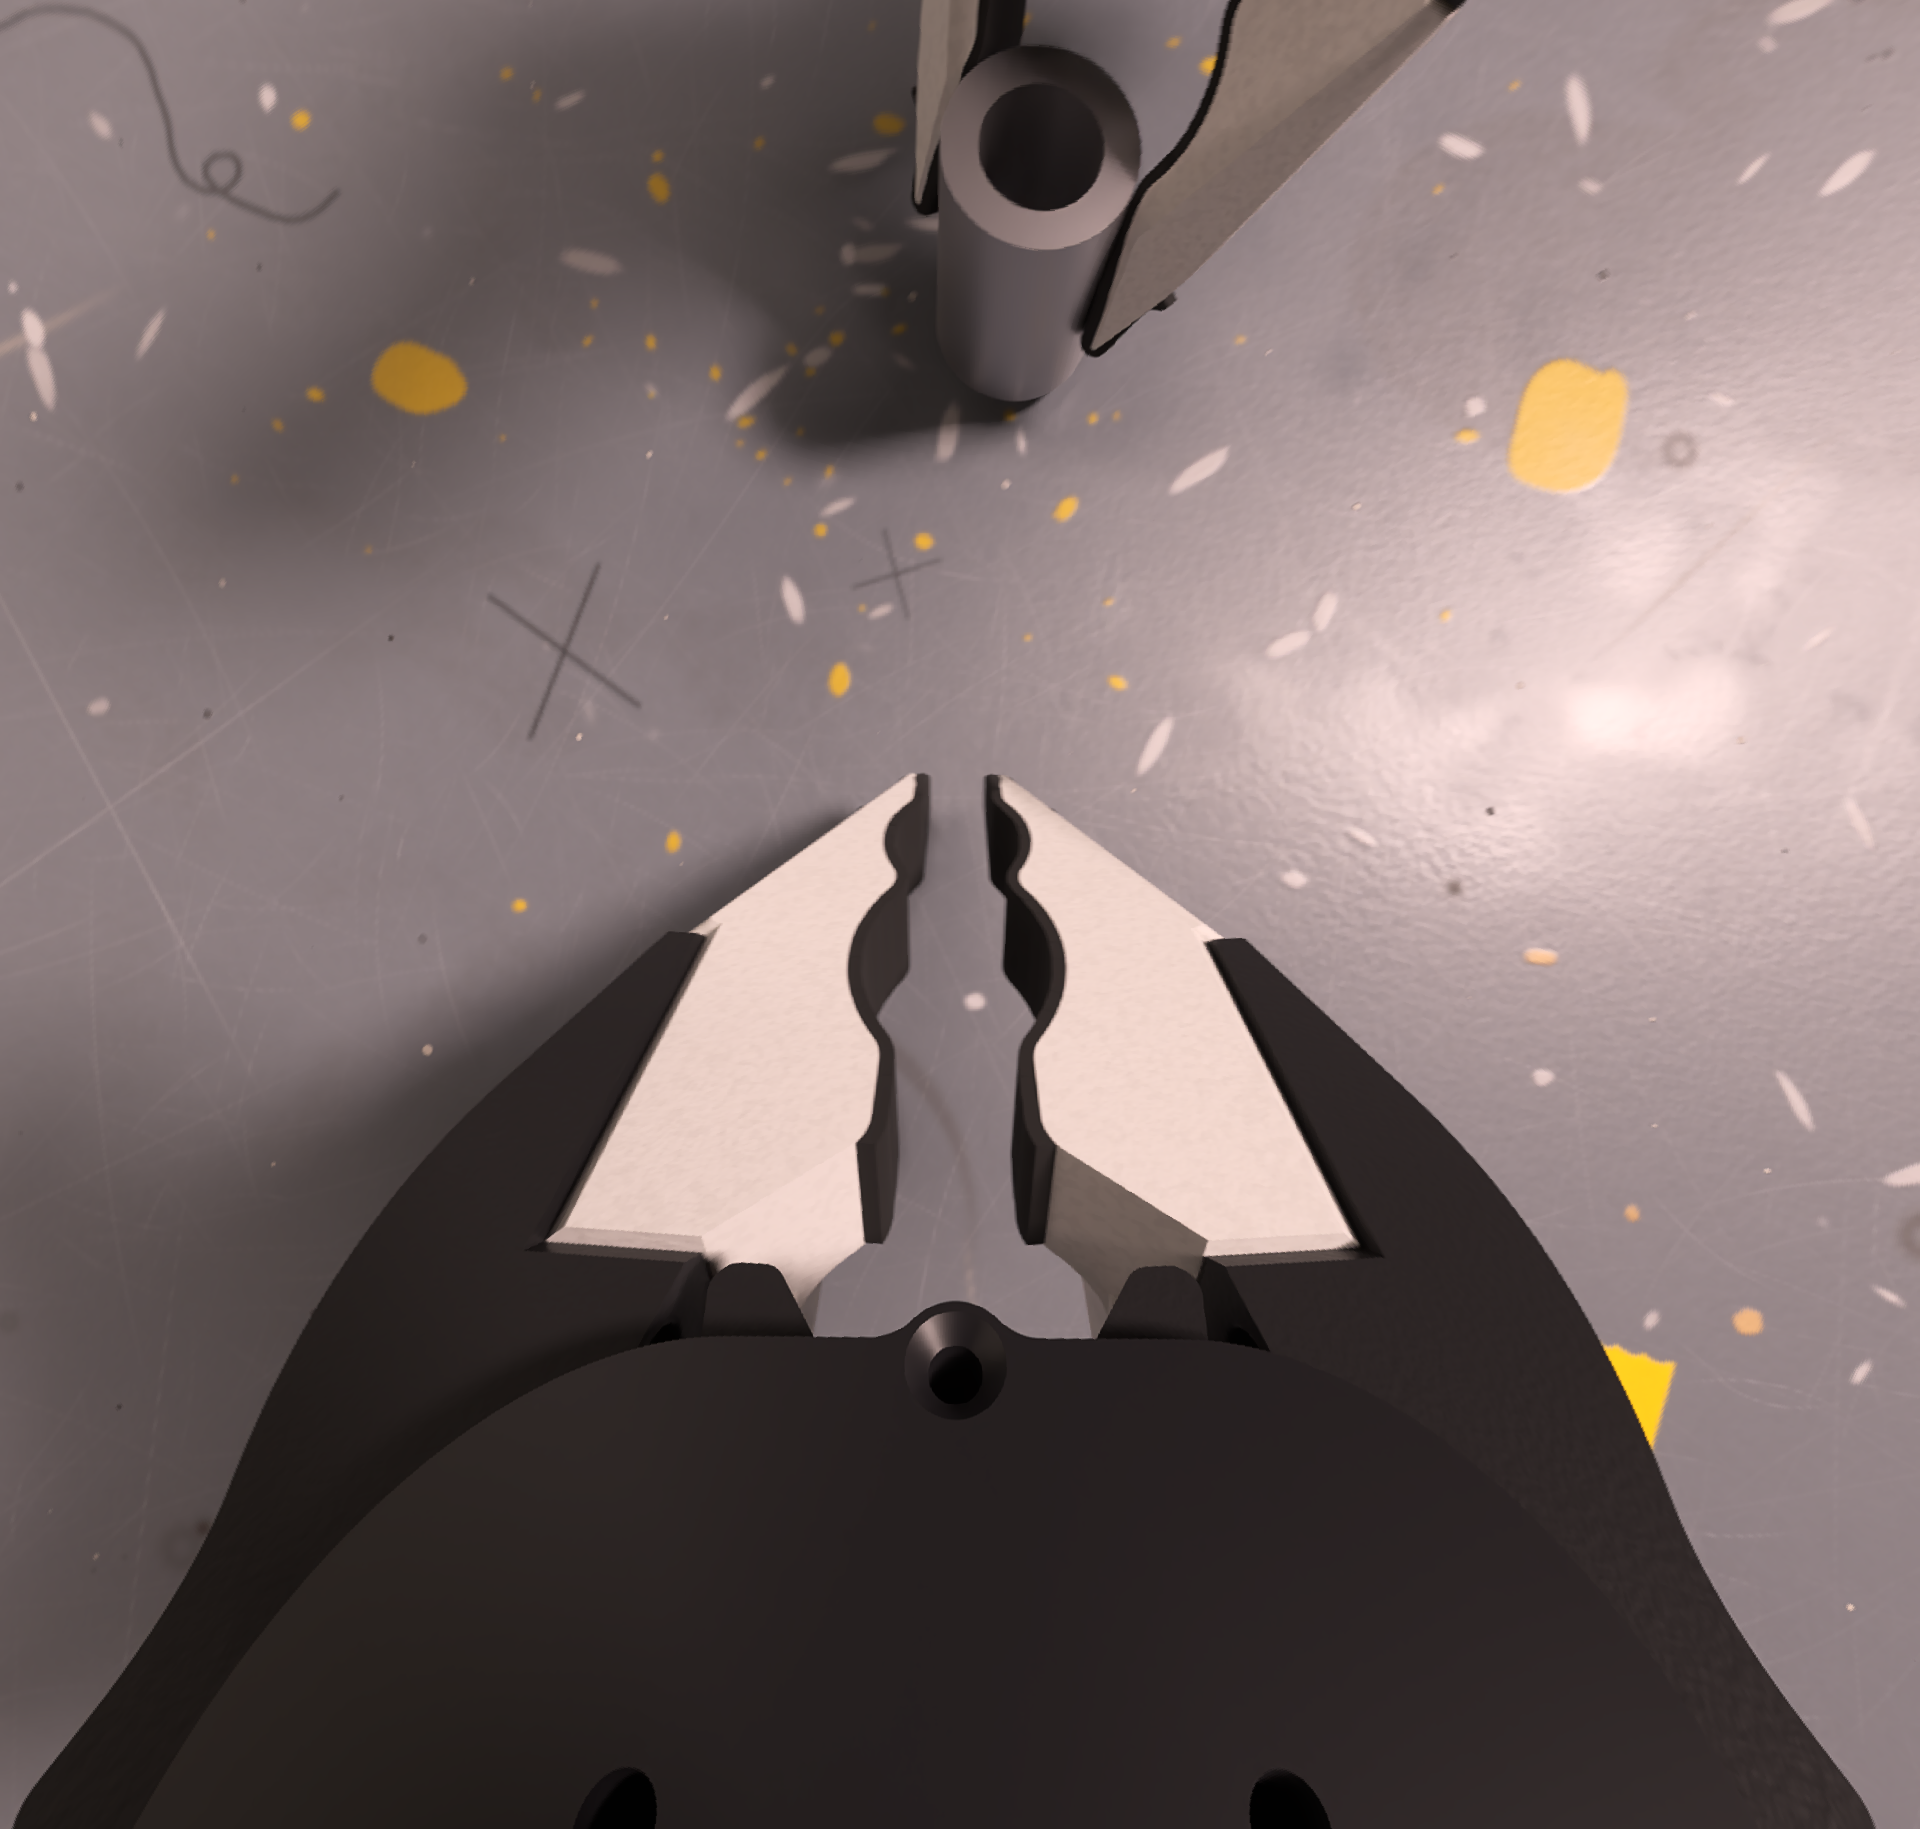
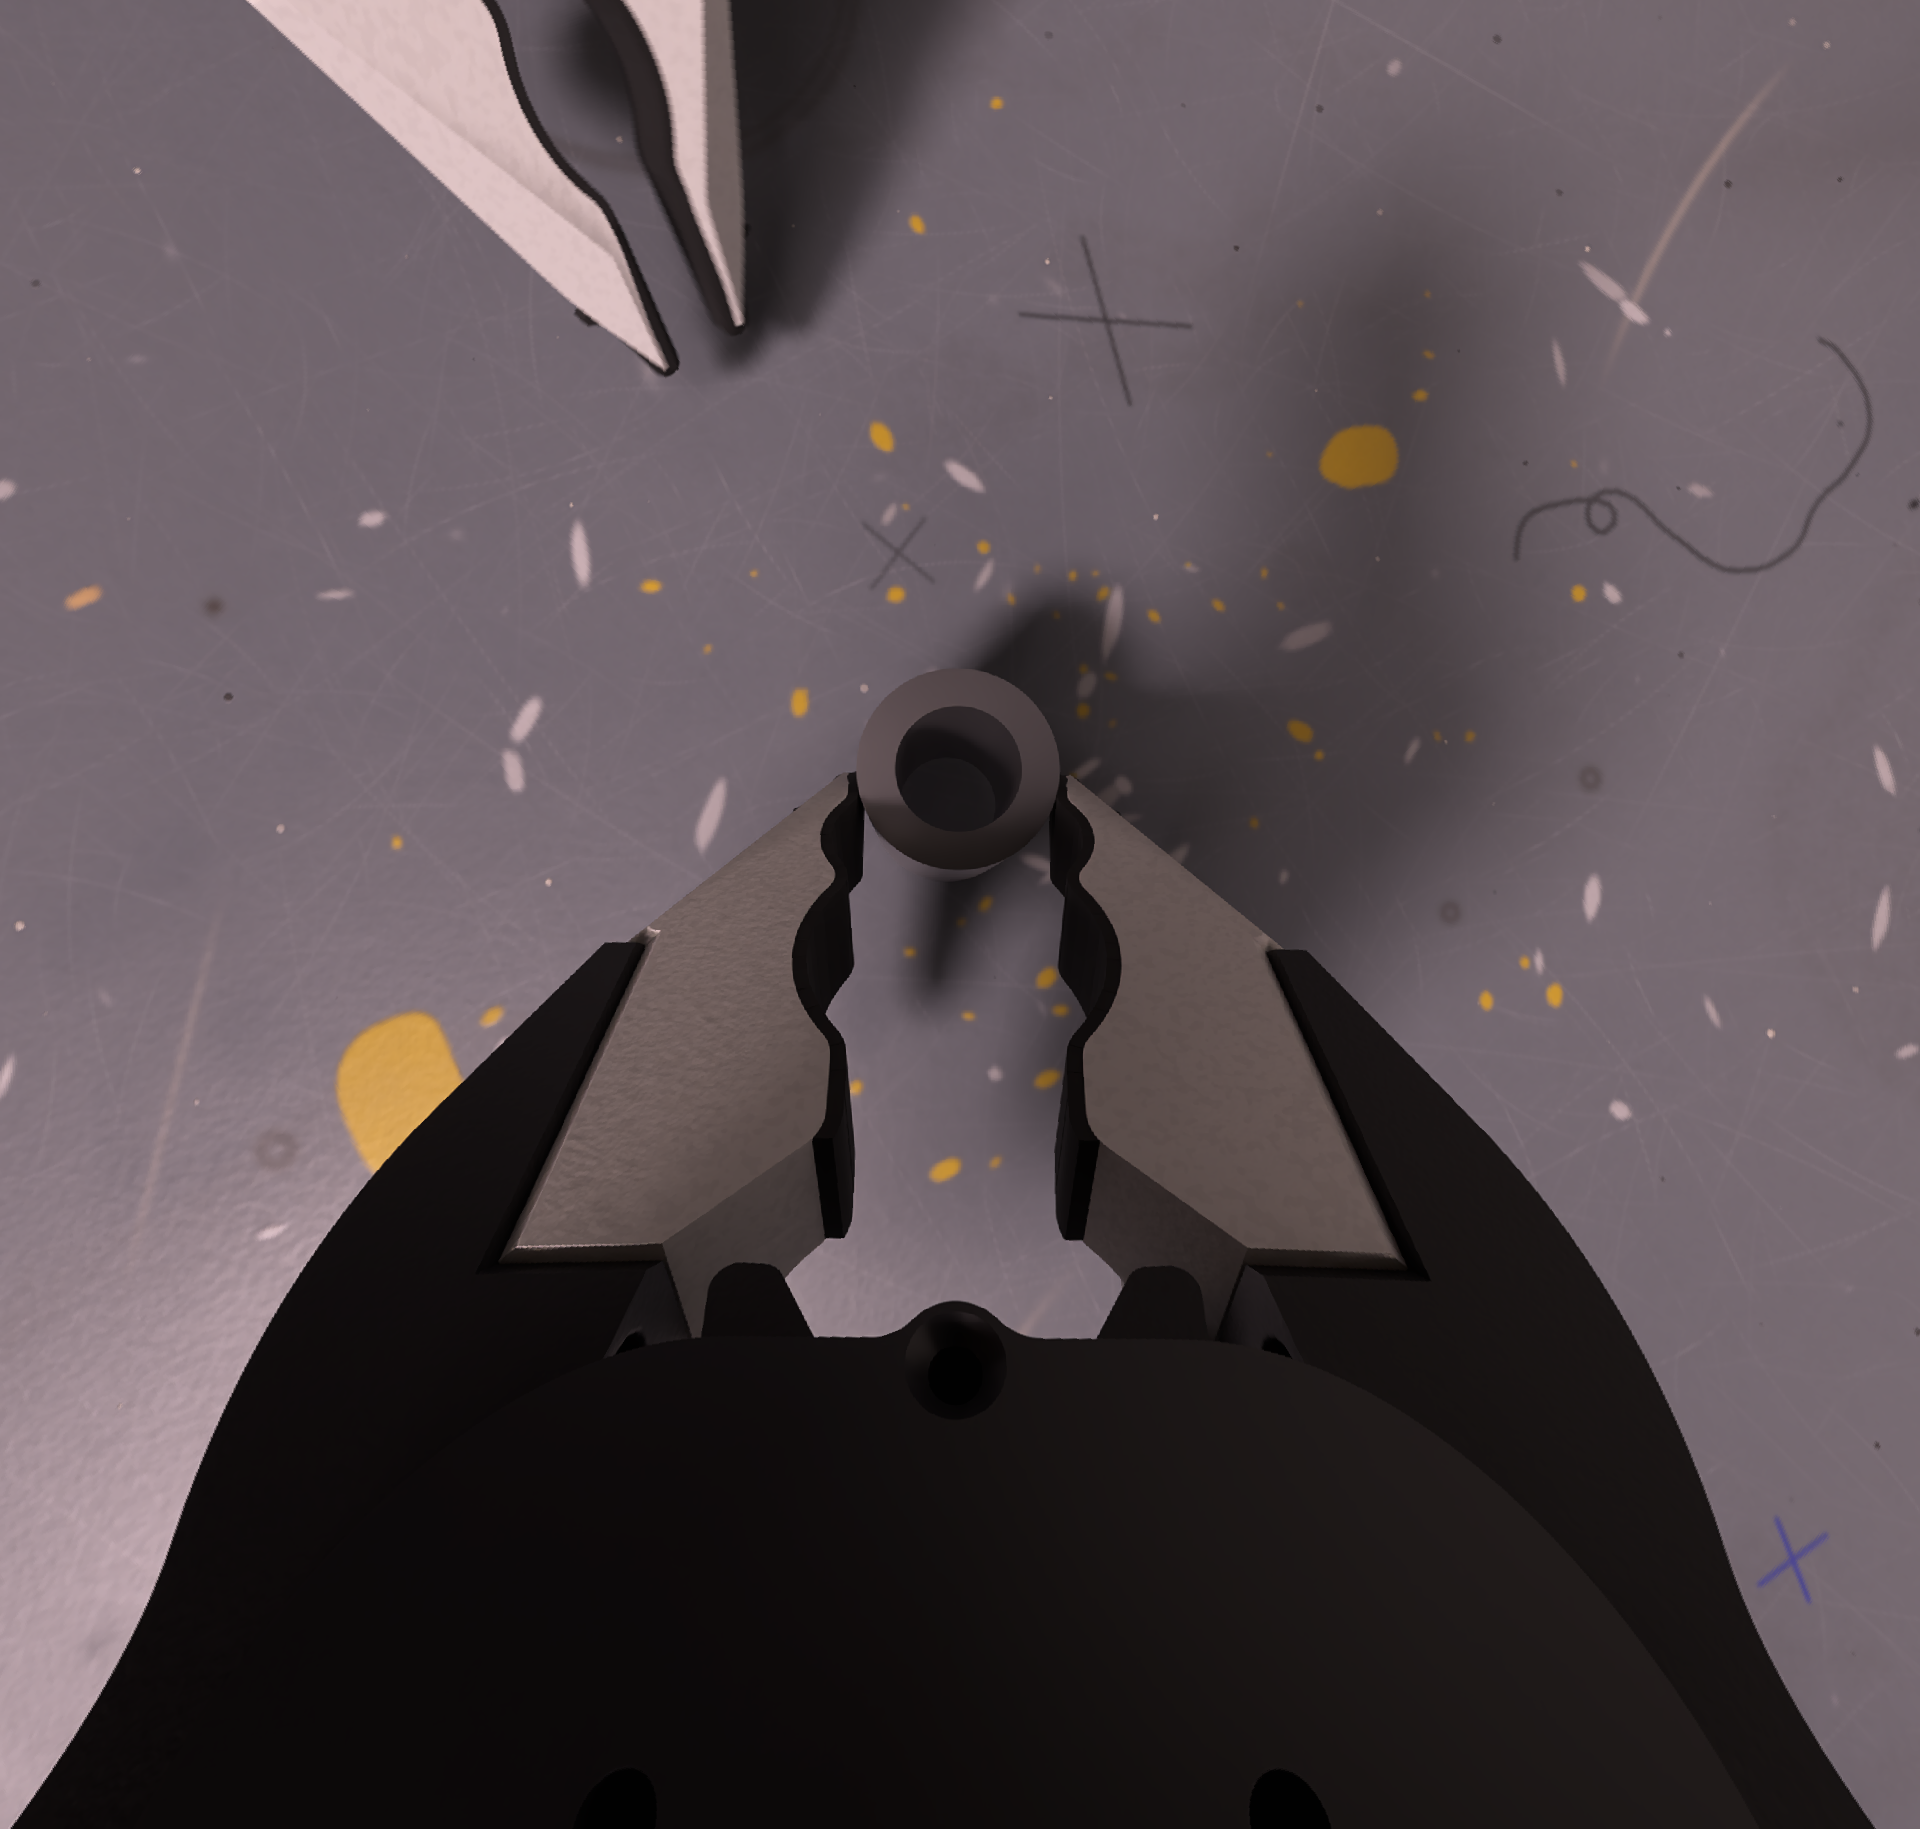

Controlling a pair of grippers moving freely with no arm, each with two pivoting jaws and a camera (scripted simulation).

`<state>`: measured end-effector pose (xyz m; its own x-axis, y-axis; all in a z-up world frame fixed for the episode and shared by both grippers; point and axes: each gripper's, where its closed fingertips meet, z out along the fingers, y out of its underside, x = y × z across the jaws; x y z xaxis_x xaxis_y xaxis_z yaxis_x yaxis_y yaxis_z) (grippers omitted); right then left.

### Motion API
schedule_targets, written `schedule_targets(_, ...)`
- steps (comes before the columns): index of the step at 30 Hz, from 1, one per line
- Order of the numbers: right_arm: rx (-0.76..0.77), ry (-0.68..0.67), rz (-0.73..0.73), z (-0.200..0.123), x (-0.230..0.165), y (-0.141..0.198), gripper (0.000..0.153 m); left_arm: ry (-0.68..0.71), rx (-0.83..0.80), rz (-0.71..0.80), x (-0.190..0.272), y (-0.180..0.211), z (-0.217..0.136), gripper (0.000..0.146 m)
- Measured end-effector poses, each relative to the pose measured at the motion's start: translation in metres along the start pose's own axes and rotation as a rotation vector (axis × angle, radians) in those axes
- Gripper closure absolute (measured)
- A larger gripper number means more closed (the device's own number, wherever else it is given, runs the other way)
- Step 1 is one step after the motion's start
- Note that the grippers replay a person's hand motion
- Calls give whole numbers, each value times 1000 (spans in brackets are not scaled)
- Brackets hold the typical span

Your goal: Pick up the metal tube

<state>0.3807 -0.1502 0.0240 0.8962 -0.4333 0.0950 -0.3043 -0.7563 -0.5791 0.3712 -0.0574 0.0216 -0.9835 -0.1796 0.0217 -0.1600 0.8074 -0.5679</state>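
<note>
The metal tube (image 1: 1003,314) is a short grey hollow cylinder standing upright on the speckled grey surface (image 1: 1351,636). In the left wrist view my right gripper (image 1: 1013,273) comes down from the top edge with one finger on each side of the tube. In the right wrist view the tube (image 2: 956,849) sits between the tips of my right gripper (image 2: 956,784), which is shut on it near its top. I cannot tell whether its lower end touches the surface. My left gripper (image 1: 956,792) is shut and empty, well short of the tube; it also shows in the right wrist view (image 2: 701,345).
The surface carries yellow paint blotches (image 1: 1567,423), white flecks, pencilled crosses (image 1: 566,652) and a thin squiggle line (image 1: 156,106). No other objects are in view. A soft shadow lies left of the tube.
</note>
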Motion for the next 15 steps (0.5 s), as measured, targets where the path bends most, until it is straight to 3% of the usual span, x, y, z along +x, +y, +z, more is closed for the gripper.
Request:
schedule_targets(1, 0, 0, 0, -2, 0, 1, 117, 4, 11, 5, 3, -3, -1, 143)
schedule_targets(4, -2, 0, 2, -7, 0, 5, 117, 43, -6, 29, 16, -5, 2, 146)
schedule_targets(9, -12, -12, -36, -8, -9, 4, 117, 99, -14, 53, 33, -9, 13, 138)
schedule_targets(15, 11, -29, -17, 8, 0, -8, 117, 65, 30, -11, 16, -7, 0, 132)
